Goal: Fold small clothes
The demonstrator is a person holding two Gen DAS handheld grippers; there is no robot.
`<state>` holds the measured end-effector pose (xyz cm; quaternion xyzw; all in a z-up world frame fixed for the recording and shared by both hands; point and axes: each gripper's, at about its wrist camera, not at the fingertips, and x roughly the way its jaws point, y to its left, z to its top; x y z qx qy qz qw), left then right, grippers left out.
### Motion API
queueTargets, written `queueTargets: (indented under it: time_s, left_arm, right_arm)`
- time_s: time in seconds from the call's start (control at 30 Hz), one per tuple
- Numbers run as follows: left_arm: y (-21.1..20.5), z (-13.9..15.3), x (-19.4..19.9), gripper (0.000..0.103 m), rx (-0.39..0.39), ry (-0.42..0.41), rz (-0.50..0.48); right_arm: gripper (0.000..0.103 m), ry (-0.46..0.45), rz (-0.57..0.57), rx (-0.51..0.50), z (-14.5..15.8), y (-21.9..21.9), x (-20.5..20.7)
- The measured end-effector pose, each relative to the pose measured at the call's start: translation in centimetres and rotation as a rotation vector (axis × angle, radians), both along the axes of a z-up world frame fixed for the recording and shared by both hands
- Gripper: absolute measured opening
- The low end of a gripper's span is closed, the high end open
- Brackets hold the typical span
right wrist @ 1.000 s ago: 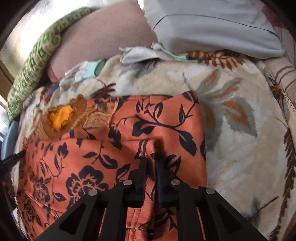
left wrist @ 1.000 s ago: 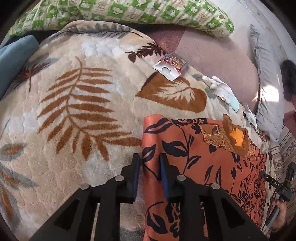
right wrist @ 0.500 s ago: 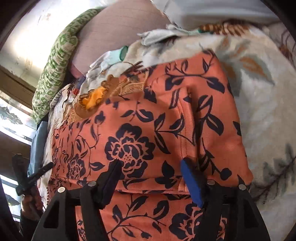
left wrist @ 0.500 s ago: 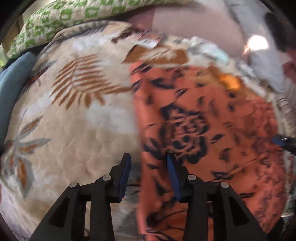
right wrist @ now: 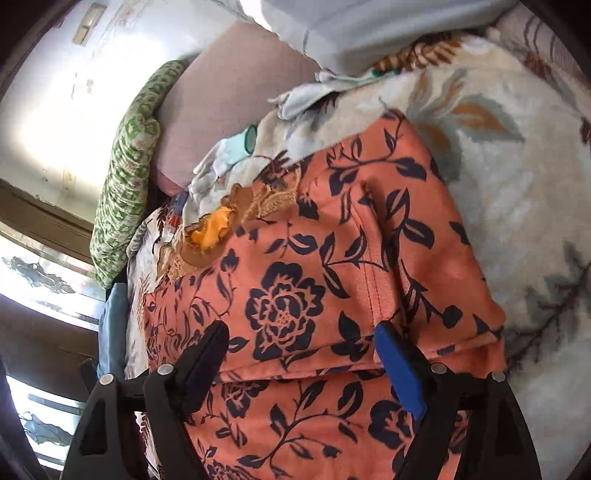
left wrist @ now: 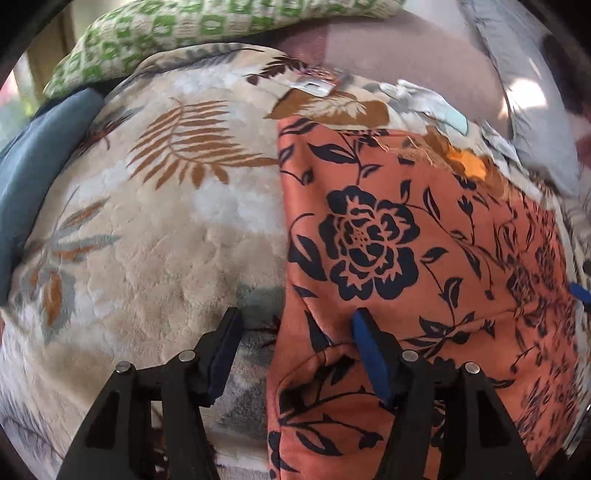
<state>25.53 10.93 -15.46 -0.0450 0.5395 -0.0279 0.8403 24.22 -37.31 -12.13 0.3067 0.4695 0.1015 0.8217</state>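
An orange garment with a dark blue flower print (left wrist: 424, 258) lies folded on a cream leaf-patterned blanket (left wrist: 147, 240). Its upper layer ends in a folded edge near both grippers. My left gripper (left wrist: 295, 325) is open and empty, straddling the garment's left edge. My right gripper (right wrist: 303, 339) is open and empty just above the garment (right wrist: 332, 258), over the folded edge. An embroidered orange-and-brown neckline (right wrist: 218, 229) shows at the garment's far end.
Small pale clothes (left wrist: 428, 107) lie beyond the garment. A card packet (left wrist: 317, 83) lies on the blanket. A green patterned pillow (left wrist: 221, 26), a mauve cushion (right wrist: 229, 92) and a grey pillow (right wrist: 369, 26) line the far side. A blue cloth (left wrist: 33, 166) lies left.
Both grippers were shut on the garment a second ago. They have opened wide and let it go, and both have drawn back from the folded layer.
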Motion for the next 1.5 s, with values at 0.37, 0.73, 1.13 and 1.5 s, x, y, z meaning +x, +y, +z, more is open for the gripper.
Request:
queueTargets:
  time_s: [0.37,0.73,1.13,1.5]
  left_arm:
    - [3.3,8.0,-15.6,0.077,-0.187,-0.175,0.018]
    - [3.2,4.3,-27.7,0.081,-0.229,-0.074,0.07]
    - [2.7,-1.5,-27.3,0.044,-0.325,0.17,0.075]
    - [2.5,-1.1,-27.5,0.019,-0.242,0.159,0.064]
  right_arm:
    - [0.084,-0.098,-0.039,-0.113,6.9,-4.4,-18.6]
    - [0.084,0.115,-0.061,-0.107,-1.3,-6.7,-29.4]
    - [0.072,0.128,-0.045,0.002,-3.7,-6.3,-29.1]
    - [0.066,0.159,-0.064,-0.065,-2.9,-7.2,-29.7]
